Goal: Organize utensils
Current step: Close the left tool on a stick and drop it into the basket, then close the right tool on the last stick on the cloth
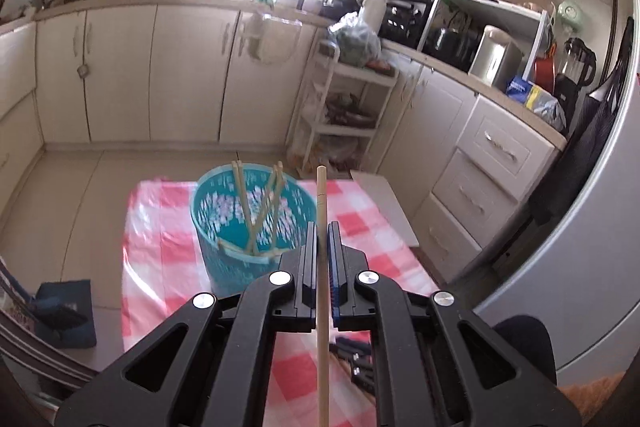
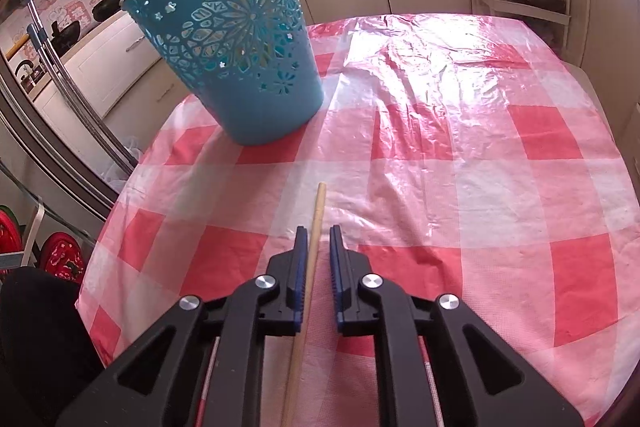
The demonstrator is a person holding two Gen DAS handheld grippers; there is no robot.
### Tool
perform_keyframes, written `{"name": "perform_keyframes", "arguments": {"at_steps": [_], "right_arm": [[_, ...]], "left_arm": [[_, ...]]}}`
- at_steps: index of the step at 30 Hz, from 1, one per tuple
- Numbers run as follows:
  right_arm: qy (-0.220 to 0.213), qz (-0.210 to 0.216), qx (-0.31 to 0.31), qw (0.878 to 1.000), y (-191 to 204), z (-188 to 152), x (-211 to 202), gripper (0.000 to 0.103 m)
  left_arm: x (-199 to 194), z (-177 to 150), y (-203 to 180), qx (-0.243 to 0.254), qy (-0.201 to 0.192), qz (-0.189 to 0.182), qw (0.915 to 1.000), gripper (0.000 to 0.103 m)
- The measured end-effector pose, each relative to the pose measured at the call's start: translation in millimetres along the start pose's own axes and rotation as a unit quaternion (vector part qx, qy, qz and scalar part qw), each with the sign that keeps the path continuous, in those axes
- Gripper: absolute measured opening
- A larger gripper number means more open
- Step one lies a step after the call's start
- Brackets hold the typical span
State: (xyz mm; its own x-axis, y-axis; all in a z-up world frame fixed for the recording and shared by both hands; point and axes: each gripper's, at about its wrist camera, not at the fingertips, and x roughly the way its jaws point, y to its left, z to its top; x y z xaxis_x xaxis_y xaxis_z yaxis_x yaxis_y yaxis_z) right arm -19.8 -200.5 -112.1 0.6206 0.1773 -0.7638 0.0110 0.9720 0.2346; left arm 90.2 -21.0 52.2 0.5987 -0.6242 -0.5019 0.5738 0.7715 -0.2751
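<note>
Checked tablecloth (image 1: pixel 160 227) below, left gripper (image 1: pixel 322 227) clamps a chopstick (image 1: pixel 321 195); carry it up-frame over the teal basket (image 1: pixel 224 267) rim, tip-first.

left wrist high, right wrist low, sharing basket (image 1: pixel 248 215)

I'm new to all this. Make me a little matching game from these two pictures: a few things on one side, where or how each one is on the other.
Things:
1. left tongs
2. right tongs
3. blue basket
4. checked cloth

States:
A. spread over the table
B. standing upright with chopsticks inside
C. pinched tight on a chopstick
D. slightly apart, with a chopstick lying loose between them

Pairs: 1-C, 2-D, 3-B, 4-A
</note>
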Motion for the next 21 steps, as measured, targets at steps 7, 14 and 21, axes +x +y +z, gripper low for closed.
{"name": "perform_keyframes", "arguments": {"at_steps": [7,14,21], "right_arm": [[0.000,0.000,-0.022,1.000,10,-1,2,0.030],[-0.001,0.010,-0.014,1.000,7,-1,2,0.032],[0.001,0.010,-0.026,1.000,11,-1,3,0.038]], "left_arm": [[25,60,12,-0.015,-0.082,0.048,0.9953,0.005],[68,91,24,-0.027,-0.122,0.093,0.9878,0.005],[103,94,38,-0.035,-0.144,0.134,0.9799,0.005]]}}
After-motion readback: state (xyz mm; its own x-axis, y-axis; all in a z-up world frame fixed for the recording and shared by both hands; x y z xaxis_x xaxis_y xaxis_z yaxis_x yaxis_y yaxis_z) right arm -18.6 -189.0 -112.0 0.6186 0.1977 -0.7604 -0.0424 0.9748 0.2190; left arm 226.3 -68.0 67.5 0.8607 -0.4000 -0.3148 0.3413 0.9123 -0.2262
